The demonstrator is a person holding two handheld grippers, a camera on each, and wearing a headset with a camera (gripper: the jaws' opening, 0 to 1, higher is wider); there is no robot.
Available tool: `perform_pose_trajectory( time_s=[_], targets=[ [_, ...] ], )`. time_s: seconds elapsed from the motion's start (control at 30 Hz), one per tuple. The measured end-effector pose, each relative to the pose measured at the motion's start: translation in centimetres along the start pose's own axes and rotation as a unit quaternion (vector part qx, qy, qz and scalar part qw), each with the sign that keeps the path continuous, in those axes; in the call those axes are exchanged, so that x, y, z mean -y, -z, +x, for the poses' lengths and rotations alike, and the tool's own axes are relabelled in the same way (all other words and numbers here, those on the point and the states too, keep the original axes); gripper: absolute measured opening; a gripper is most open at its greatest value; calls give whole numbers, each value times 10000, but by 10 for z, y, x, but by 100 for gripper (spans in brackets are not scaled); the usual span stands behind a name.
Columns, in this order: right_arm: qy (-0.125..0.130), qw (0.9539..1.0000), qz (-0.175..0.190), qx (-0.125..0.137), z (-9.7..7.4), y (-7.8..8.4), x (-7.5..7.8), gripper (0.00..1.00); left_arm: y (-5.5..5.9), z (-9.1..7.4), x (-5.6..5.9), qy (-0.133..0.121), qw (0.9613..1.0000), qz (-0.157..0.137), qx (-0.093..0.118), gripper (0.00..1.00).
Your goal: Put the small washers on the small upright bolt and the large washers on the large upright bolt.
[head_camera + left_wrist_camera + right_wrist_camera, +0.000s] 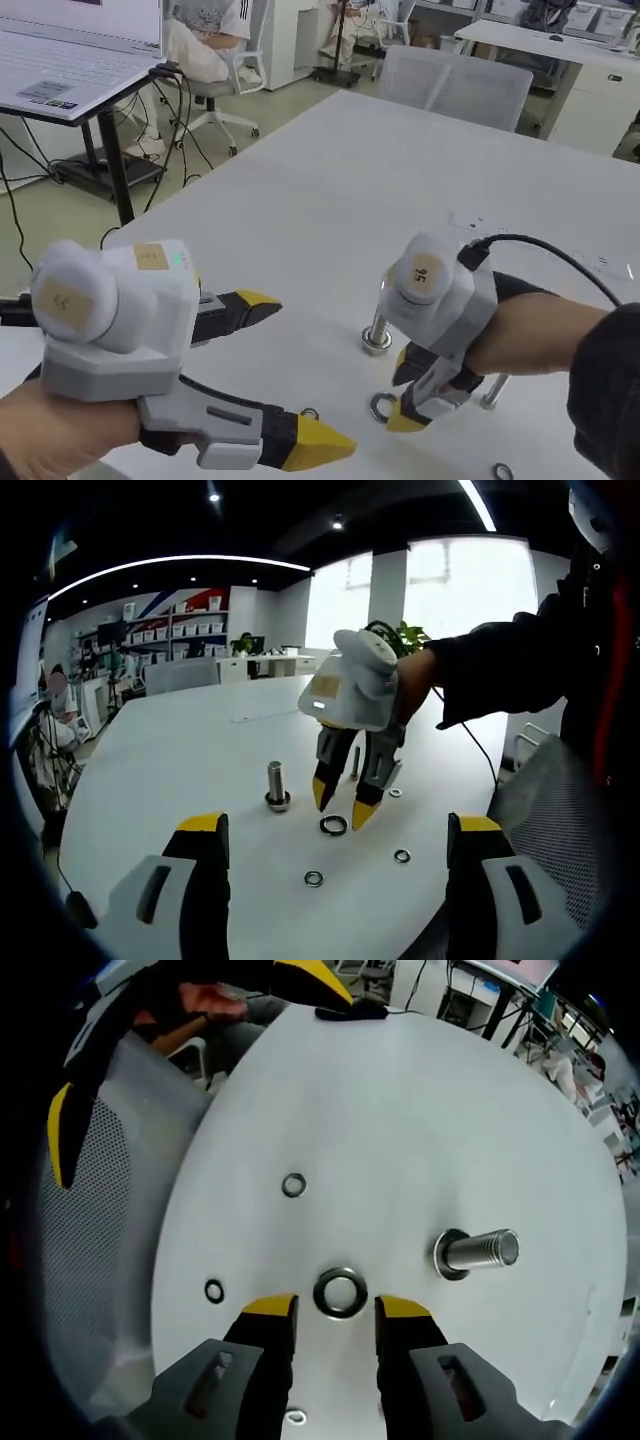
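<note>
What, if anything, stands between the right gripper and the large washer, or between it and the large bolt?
Nothing visible does: the right gripper hangs open over the large washer, with bare table between it and the large bolt.

Large washer (pixel 340 1293) lies on table (pixel 400 1110) beside large bolt (pixel 478 1250)

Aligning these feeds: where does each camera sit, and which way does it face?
Head view: headset, looking down at table; left gripper, right gripper, hands show.
Left gripper view: left gripper, facing right gripper; own jaws show.
Right gripper view: right gripper, facing large washer; own jaws show.
Gripper views share large washer, large bolt.
</note>
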State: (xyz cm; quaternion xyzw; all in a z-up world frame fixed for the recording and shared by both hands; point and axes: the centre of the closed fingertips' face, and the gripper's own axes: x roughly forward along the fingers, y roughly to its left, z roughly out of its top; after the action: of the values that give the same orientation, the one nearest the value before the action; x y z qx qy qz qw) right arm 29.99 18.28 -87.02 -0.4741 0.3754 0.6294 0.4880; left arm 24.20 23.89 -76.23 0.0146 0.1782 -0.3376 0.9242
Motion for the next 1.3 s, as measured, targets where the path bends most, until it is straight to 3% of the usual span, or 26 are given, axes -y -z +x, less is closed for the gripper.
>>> perform_pose_trajectory(
  time_s=[0.27,1.3],
  targets=[
    [14,10000,-15,-34,7,2,1,32,3,3,0,15,10000,-37,-20,90],
    [103,9999,54,-1,6,1,2,25,6,3,1,81,9999,-90,5,88]
  ],
)
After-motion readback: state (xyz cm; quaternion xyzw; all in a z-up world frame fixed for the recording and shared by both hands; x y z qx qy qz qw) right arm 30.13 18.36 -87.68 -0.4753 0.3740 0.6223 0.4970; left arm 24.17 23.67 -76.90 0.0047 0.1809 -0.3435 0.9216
